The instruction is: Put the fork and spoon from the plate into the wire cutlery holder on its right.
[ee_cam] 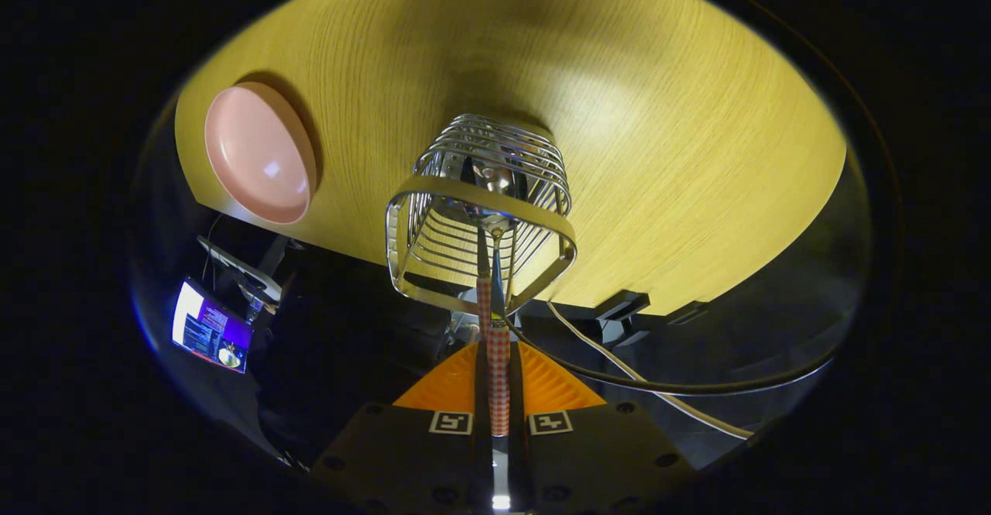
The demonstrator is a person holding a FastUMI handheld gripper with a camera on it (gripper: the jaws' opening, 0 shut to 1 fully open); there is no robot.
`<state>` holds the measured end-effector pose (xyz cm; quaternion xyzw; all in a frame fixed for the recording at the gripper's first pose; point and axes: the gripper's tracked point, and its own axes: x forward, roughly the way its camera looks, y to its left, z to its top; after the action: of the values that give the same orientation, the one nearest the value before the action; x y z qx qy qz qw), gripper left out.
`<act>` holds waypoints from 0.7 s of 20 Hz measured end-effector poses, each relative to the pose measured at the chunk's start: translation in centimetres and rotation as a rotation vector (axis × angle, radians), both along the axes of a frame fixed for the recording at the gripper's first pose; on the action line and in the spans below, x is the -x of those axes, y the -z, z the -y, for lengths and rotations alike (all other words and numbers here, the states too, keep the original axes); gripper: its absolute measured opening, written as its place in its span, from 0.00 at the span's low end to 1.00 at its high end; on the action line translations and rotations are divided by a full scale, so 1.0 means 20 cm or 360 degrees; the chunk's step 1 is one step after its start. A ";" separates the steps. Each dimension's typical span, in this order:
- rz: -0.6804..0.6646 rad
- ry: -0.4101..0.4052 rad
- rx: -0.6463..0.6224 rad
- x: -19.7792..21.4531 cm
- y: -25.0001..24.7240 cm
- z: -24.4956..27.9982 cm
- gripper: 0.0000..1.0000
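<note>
A: Looking along the gripper view, how far along is the job?

B: Well on, I judge. The pink plate (pixel 259 152) lies bare on the wooden table (pixel 658 112), off to the left and beyond the tongs (pixel 498 360). One piece of cutlery (pixel 495 178) already stands inside the wire cutlery holder (pixel 480 213), its shiny end showing through the wires; I cannot tell whether it is the fork or the spoon.

A: And the other piece?

B: Its checked handle (pixel 498 375) is pinched between both fingers, which are closed nearly together on it. Its metal stem runs ahead into the holder's mouth, so only lowering and letting go seem left.

A: The pose?

B: The tongs point steeply down, centred just above the holder's open rim, with the holder directly ahead of the fingertips.
</note>
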<state>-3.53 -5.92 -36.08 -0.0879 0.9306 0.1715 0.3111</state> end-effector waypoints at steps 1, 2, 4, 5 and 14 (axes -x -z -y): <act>-0.0003 0.0010 -0.0009 0.00 0.00 -0.01 0.12; 0.0000 0.0020 -0.0019 0.01 0.01 -0.02 0.13; 0.0012 0.0040 -0.0027 0.00 0.02 -0.01 0.13; 0.0022 0.0057 -0.0026 0.00 0.02 -0.01 0.15; 0.0305 0.0201 -0.0190 -0.08 -0.03 -0.06 0.47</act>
<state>-1.91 -4.80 -35.53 -0.0266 0.8885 0.1974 0.4134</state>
